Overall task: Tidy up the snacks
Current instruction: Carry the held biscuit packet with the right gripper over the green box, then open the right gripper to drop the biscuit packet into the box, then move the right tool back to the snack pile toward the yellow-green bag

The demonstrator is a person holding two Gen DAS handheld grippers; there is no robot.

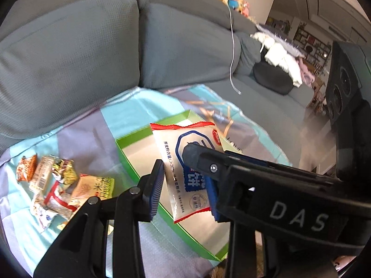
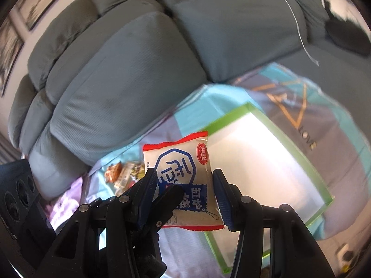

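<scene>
A white snack packet with red ends and blue print [image 1: 185,162] hangs above a shallow green-rimmed tray [image 1: 125,157]. In the left wrist view my left gripper [image 1: 185,185] has its blue pads on both sides of the packet, and the right gripper's finger [image 1: 199,159] crosses in front of it. In the right wrist view the same packet [image 2: 183,176] sits between my right gripper's [image 2: 185,192] blue pads, with the left gripper's finger [image 2: 167,199] over its lower left. Both grip it. A pile of small snack packets [image 1: 55,185] lies left of the tray.
The tray [image 2: 285,139] rests on a teal and purple cloth [image 1: 88,139] spread over a grey sofa seat. Grey back cushions [image 1: 69,58] rise behind. A black cushion [image 1: 273,78] and white bedding lie at the far right. A white cord [image 1: 231,46] hangs down.
</scene>
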